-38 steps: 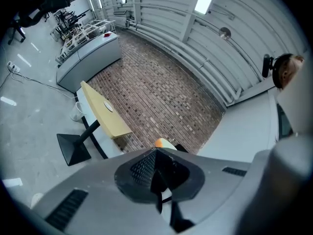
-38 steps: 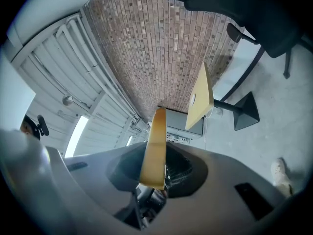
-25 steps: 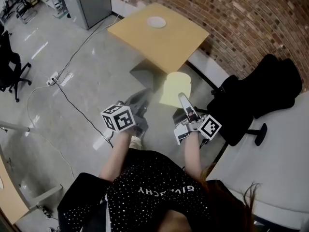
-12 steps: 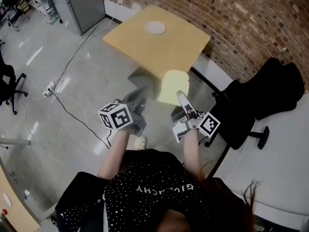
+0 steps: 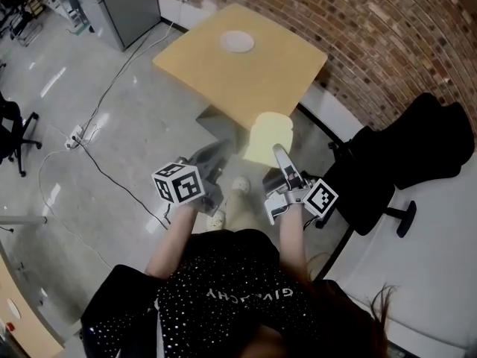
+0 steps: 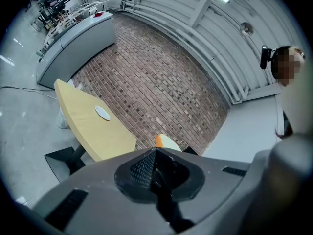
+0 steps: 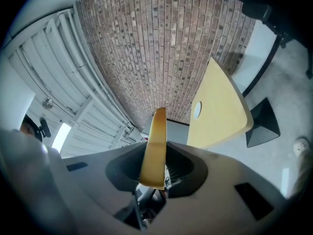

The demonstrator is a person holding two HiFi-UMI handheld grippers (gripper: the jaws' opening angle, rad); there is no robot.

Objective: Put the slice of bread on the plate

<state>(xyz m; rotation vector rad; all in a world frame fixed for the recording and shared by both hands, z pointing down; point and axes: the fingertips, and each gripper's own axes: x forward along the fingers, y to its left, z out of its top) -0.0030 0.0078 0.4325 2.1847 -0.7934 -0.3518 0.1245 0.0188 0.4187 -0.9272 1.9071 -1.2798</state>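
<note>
**A:** Fingers (image 7: 180,169) on the right gripper (image 5: 279,152) were clamped on the slice of bread (image 5: 269,136), weren't they?

**B:** Yes, pinched on the edge nearest the person, with the slice jutting forward and its broad face turned upward. The left gripper (image 5: 215,155) had its jaws pressed together with nothing between them.

**A:** Where was the bread relative to the plate (image 5: 237,42)?

**B:** It was up in the air over the floor, about at the near corner of the table (image 5: 261,84). The plate sat bare toward the far side of that tabletop, well apart from the slice.

**A:** So how much of the job was done?

**B:** As I judged it, the pickup was finished and the carry was under way. What remained was reaching across the table, lowering the slice onto the plate and letting go.

**A:** Was anything in the way?

**B:** Nothing else showed on the tabletop. A black chair (image 5: 402,155) stood off to the right, clear of the route.
</note>
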